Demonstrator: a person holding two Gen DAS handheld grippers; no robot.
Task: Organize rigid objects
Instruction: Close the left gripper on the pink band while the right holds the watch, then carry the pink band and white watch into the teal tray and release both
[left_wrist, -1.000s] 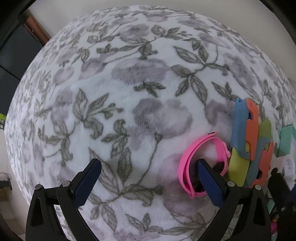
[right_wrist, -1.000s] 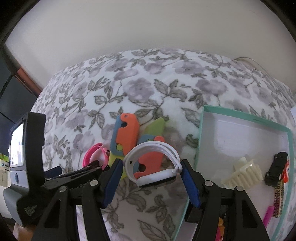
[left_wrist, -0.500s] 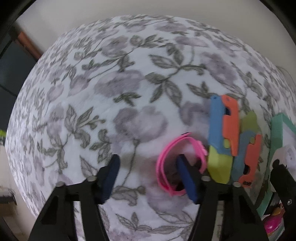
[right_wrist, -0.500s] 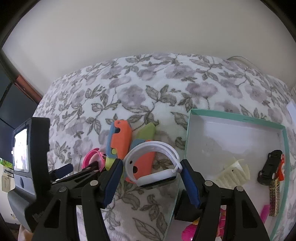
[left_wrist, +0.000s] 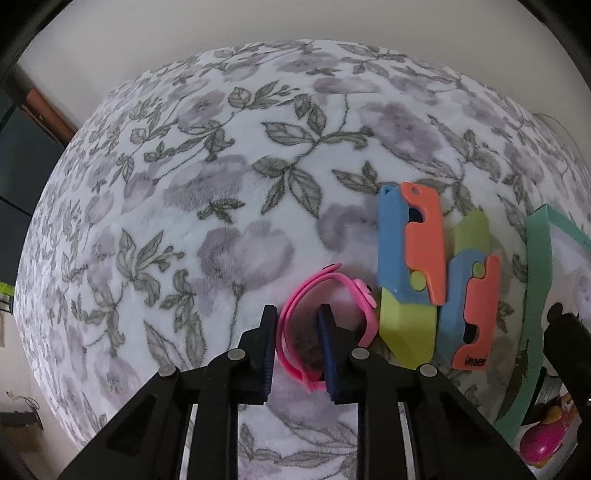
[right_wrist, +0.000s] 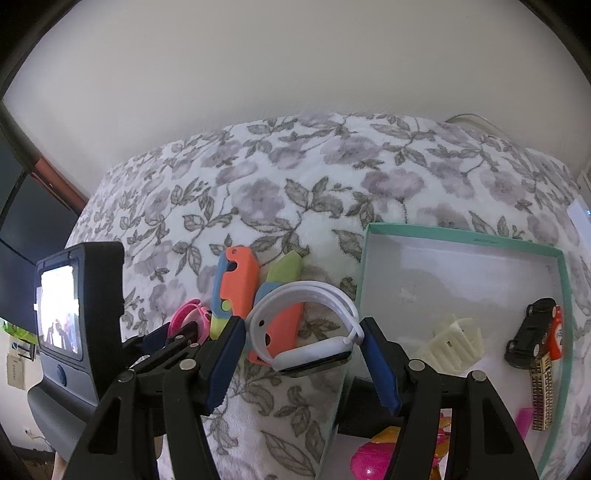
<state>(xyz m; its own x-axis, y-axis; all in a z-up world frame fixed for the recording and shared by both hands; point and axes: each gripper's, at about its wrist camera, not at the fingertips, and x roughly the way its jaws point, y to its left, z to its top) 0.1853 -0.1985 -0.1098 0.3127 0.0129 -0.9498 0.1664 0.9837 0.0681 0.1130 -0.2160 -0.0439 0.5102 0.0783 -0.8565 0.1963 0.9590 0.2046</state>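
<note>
The left gripper is low over the floral blanket, its jaws closed on the near-left side of the pink watch band: one blue pad sits outside the loop and the other inside it, pinching the strap between them. The band rests on the blanket, just left of two toy folding knives. The nearer-left one, the blue and orange knife, has its lime blade pointing toward the camera and touches the pink band's far-right side. Just right of it lies the second blue and orange knife, its lime blade pointing away.

The right gripper holds the white watch above the blanket, the jaws closed on it, one pad at each end of the watch body, with the strap arching up and away from the camera. The watch hangs over the strip of blanket between the knives and the teal box, close to the box's left wall.

Inside the box, on its white floor, lie a cream ridged piece, a black toy car and, touching it on the near side, a gold patterned bar. A pink rounded toy shows at the near edge, partly hidden by the gripper.
</note>
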